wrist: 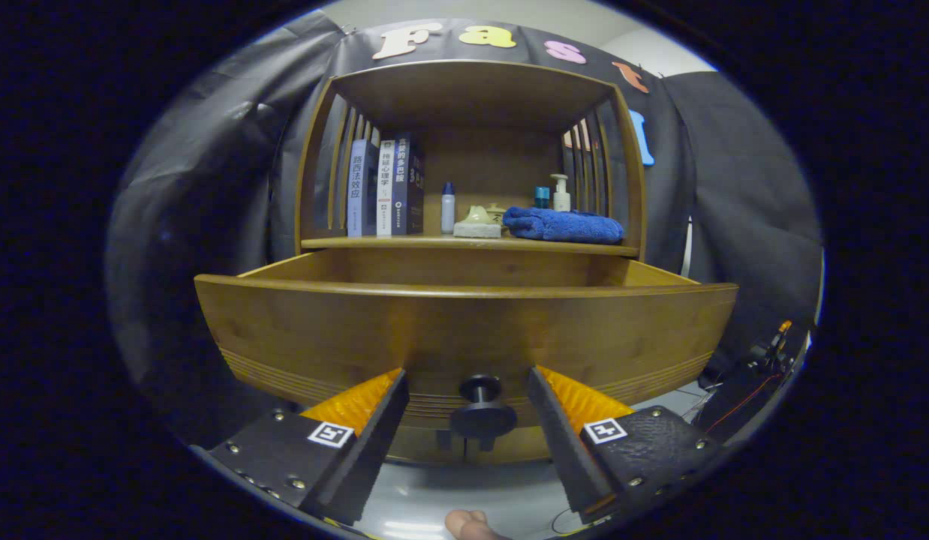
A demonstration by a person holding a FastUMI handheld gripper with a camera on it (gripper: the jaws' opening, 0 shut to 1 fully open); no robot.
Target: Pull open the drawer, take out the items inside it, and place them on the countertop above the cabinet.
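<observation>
The drawer (464, 330) front hides its inside.

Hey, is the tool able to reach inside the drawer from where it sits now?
Probably not yet: the tool sits open around the knob, below the drawer front, which blocks the way in.

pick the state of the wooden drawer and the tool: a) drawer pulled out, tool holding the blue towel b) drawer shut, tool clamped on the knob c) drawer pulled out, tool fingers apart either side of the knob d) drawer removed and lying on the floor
c: the wooden drawer stands pulled out below the shelf, and the tool is open, its fingers apart on either side of the round dark knob, not pressing it.
</observation>
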